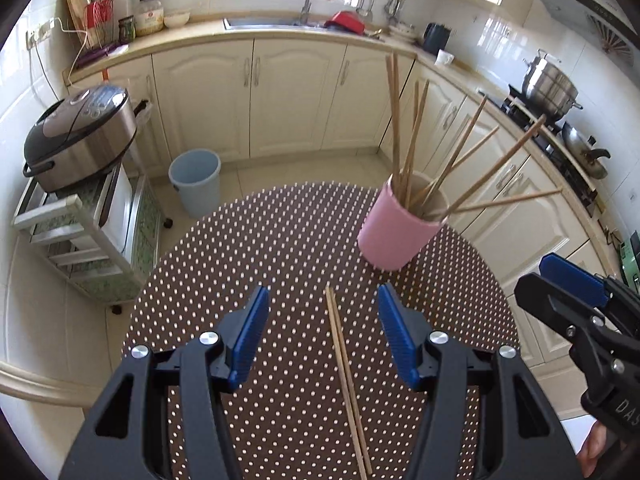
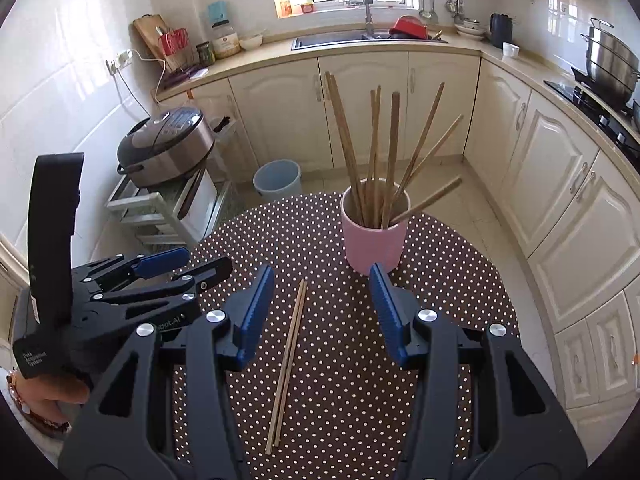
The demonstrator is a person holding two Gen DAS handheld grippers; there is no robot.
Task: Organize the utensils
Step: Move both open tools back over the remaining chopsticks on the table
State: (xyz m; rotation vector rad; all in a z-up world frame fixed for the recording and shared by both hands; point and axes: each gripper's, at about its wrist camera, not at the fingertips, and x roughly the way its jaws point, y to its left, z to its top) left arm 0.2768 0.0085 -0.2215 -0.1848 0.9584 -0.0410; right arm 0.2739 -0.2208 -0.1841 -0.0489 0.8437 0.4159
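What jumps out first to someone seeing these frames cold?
The pink cup at the far side of the polka-dot table, bristling with wooden chopsticks fanned out in all directions. Then the loose pair of chopsticks lying flat nearer the cameras, with the open left gripper and right gripper above them.

The tabletop is dark brown, covered all over in small white polka dots. On it the cup is plain pale pink with a cream-white inside, and the chopsticks in it are tan wood, as is the loose pair of chopsticks. The left hand-held gripper and the right hand-held gripper are both black with ribbed bright blue pads and silver screw heads. The bin is light blue, the cabinets cream.
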